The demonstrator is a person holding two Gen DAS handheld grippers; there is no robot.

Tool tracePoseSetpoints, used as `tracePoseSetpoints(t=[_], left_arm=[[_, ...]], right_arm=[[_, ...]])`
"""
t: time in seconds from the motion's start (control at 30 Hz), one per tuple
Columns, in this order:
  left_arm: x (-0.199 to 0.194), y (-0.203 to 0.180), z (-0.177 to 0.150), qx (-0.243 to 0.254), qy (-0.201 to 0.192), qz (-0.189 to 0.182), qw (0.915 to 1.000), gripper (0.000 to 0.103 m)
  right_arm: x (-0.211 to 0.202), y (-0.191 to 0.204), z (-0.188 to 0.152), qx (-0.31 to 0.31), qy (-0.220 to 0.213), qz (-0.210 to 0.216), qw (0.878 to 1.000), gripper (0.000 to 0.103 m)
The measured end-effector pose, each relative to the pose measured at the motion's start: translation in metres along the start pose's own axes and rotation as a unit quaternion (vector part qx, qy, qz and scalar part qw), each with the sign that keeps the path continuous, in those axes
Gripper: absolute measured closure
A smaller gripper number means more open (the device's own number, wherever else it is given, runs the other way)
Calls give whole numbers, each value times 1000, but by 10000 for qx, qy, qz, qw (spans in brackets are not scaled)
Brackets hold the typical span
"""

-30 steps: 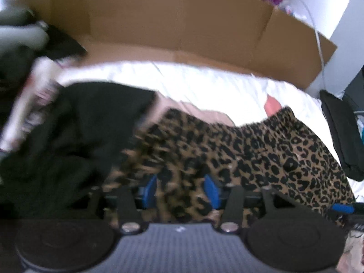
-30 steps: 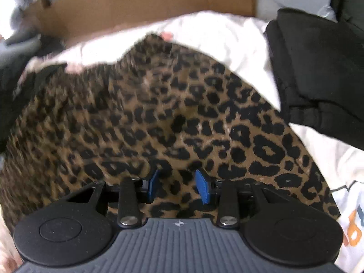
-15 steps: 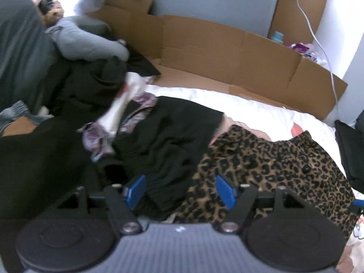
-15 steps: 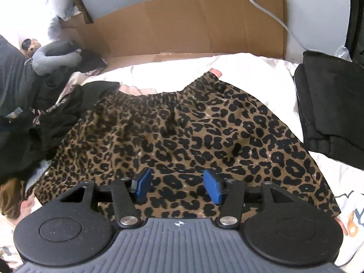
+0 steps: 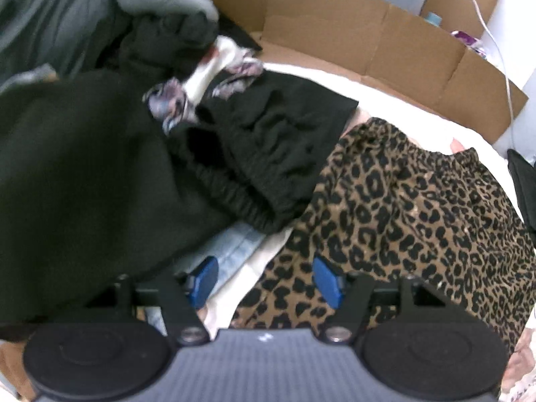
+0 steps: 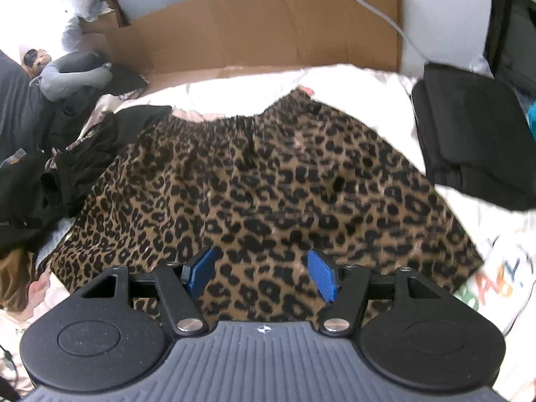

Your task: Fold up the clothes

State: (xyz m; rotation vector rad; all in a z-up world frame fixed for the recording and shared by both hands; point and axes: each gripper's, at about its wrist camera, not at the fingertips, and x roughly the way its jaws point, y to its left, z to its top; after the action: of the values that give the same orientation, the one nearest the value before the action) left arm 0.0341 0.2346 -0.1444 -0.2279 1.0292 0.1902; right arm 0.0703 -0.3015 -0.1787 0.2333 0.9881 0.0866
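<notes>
A leopard-print skirt (image 6: 268, 181) lies spread flat on the white bed, elastic waistband at the far side. My right gripper (image 6: 263, 273) hovers above its near hem, jaws opening, nothing between the blue pads. In the left wrist view the same skirt (image 5: 418, 214) fills the right half. My left gripper (image 5: 264, 279) hangs over the skirt's left edge and a strip of pale fabric, jaws closing, gripping nothing. A crumpled black garment (image 5: 268, 154) with an elastic band lies just left of the skirt.
A heap of dark clothes (image 5: 73, 174) and a patterned piece (image 5: 187, 97) crowd the left side. Folded black clothing (image 6: 469, 140) sits at the right. A cardboard wall (image 6: 268, 30) lines the far edge of the bed. Printed bedding (image 6: 495, 284) shows at near right.
Both grippers let go of the skirt and their jaws widened. The right one rose back, showing the whole skirt. The left one swung left towards the pile of dark clothes.
</notes>
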Motion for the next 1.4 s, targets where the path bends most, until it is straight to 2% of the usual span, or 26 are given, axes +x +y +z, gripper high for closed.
tracePoseSetpoints(t=[0.07, 0.2, 0.33, 0.5, 0.63, 1.07, 1.17, 1.33, 1.4], left_arm=[[8, 8, -8, -113, 140, -12, 9998, 43], [25, 24, -26, -368, 449, -23, 9983, 61], [37, 40, -36, -647, 562, -85, 9963, 70], [45, 52, -40, -733, 491, -307, 9956, 70], [51, 55, -44, -773, 579, -439, 9944, 70], [50, 35, -63, -14, 607, -378, 9974, 66], [50, 40, -62, -138, 587, -441, 9972, 66], [48, 46, -61, -419, 555, -448, 9966, 70], [47, 48, -61, -462, 562, -457, 9963, 83]], right_arm=[[-1, 5, -6, 75, 20, 39, 10000, 35], [0, 21, -18, 74, 67, 190, 9998, 35], [8, 31, -30, 23, 285, 265, 9992, 35], [14, 33, -34, 121, 412, 247, 9988, 35], [19, 34, -34, 180, 467, 261, 9984, 35], [22, 39, -43, 111, 642, 358, 9972, 35], [22, 41, -44, 94, 649, 387, 9971, 35], [23, 42, -45, 83, 670, 408, 9969, 35], [23, 42, -45, 78, 673, 400, 9969, 35]])
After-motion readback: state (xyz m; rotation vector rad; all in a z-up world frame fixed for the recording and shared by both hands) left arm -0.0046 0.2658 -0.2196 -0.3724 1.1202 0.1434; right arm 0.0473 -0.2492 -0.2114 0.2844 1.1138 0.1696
